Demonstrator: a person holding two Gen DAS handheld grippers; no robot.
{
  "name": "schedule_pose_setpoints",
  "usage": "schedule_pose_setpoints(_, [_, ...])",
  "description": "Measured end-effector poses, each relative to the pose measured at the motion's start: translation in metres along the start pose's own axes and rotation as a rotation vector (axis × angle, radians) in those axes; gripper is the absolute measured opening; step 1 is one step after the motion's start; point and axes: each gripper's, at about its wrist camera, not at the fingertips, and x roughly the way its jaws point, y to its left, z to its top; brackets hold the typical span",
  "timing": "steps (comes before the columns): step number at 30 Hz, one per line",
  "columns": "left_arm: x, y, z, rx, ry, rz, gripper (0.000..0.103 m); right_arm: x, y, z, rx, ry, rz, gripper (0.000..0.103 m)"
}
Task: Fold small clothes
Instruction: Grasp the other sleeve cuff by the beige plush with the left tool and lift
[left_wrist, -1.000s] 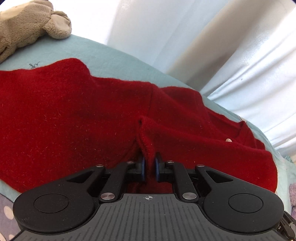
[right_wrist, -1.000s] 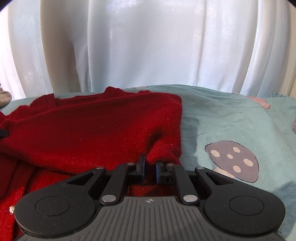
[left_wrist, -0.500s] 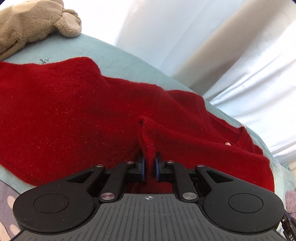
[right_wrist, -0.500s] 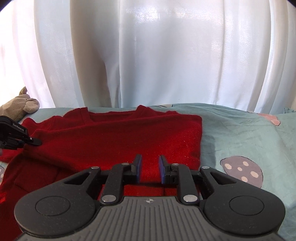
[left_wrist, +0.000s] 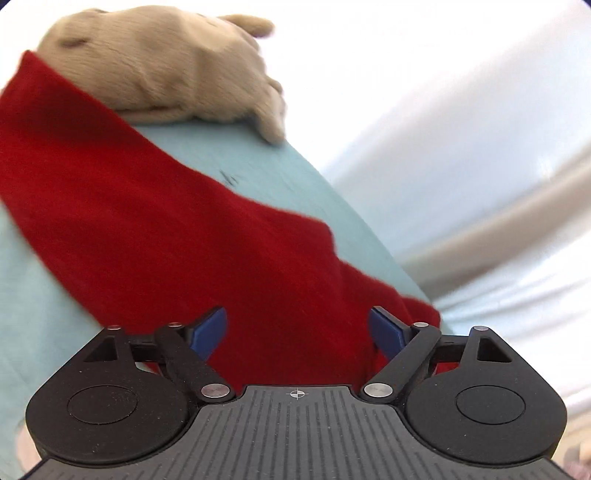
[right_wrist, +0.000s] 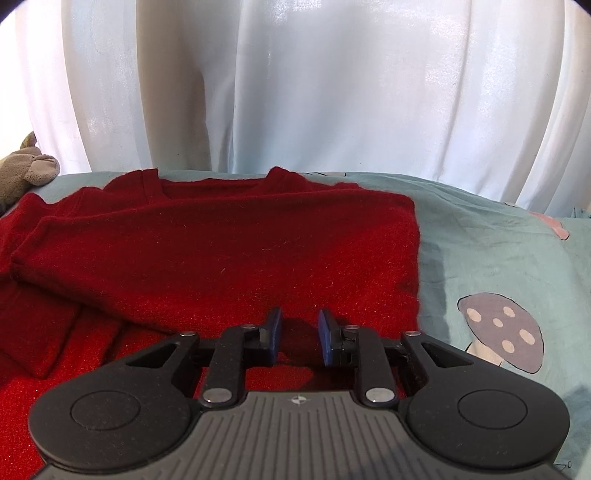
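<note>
Mushroom print (right_wrist: 500, 330) shows only beside right gripper (right_wrist: 299, 336), near sweater (right_wrist: 229, 254).

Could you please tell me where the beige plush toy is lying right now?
The beige plush toy lies at the far left of the bed, upper left in the left wrist view, beside the red sweater and before the white curtain.

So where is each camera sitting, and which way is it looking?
Left wrist: sits on the left gripper, tilted, looking down along its wide-open fingers at the red sweater and a plush toy; only the gripper shows.
Right wrist: sits on the right gripper, looking over its slightly parted fingers across the folded sweater to the white curtain; only the gripper shows.
Shared: sweater, toy, blue sheet and curtain.
</note>
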Motion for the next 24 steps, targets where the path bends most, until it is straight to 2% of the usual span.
schedule_pose_setpoints(3, [-0.026, 0.064, 0.036, -0.193, -0.108, 0.036, 0.091, -0.007, 0.002, -0.001, 0.022, -0.012, 0.012, 0.035])
schedule_pose_setpoints(5, [-0.04, 0.101, 0.056, -0.29, -0.166, 0.1, 0.085, -0.012, 0.002, -0.001, 0.047, -0.025, 0.029, 0.057])
schedule_pose_setpoints(6, [-0.047, 0.119, 0.065, -0.329, -0.195, 0.118, 0.082, -0.015, 0.003, -0.001, 0.06, -0.032, 0.045, 0.059])
schedule_pose_setpoints(7, [-0.054, 0.137, 0.073, -0.377, -0.221, 0.141, 0.076, -0.017, 0.004, -0.001, 0.067, -0.039, 0.059, 0.059])
schedule_pose_setpoints(9, [-0.062, 0.168, 0.081, -0.459, -0.263, 0.166, 0.072, -0.019, 0.008, -0.001, 0.062, -0.042, 0.069, 0.059])
schedule_pose_setpoints(10, [-0.062, 0.18, 0.083, -0.498, -0.269, 0.177, 0.067, -0.019, 0.011, -0.001, 0.056, -0.042, 0.071, 0.059])
schedule_pose_setpoints(12, [-0.058, 0.201, 0.085, -0.548, -0.245, 0.196, 0.058, -0.017, 0.016, 0.0, 0.051, -0.039, 0.074, 0.06])
schedule_pose_setpoints(13, [-0.054, 0.208, 0.085, -0.557, -0.229, 0.212, 0.05, -0.016, 0.018, 0.002, 0.051, -0.035, 0.074, 0.06])
schedule_pose_setpoints(14, [-0.052, 0.211, 0.085, -0.547, -0.238, 0.201, 0.047, -0.015, 0.019, 0.003, 0.055, -0.033, 0.074, 0.06])
schedule_pose_setpoints(17, [-0.045, 0.216, 0.091, -0.521, -0.24, 0.153, 0.052, -0.013, 0.021, 0.007, 0.073, -0.027, 0.082, 0.06])
schedule_pose_setpoints(19, [-0.04, 0.221, 0.095, -0.553, -0.255, 0.11, 0.05, -0.012, 0.023, 0.007, 0.07, -0.024, 0.077, 0.061])
schedule_pose_setpoints(21, [-0.039, 0.229, 0.097, -0.609, -0.263, 0.082, 0.041, -0.013, 0.025, 0.006, 0.068, -0.022, 0.074, 0.061])
schedule_pose_setpoints(22, [-0.037, 0.232, 0.098, -0.63, -0.257, 0.102, 0.013, -0.013, 0.026, 0.006, 0.068, -0.02, 0.074, 0.061])
schedule_pose_setpoints(24, [-0.039, 0.232, 0.097, -0.636, -0.26, 0.134, 0.014, -0.014, 0.027, 0.006, 0.067, -0.021, 0.072, 0.061])
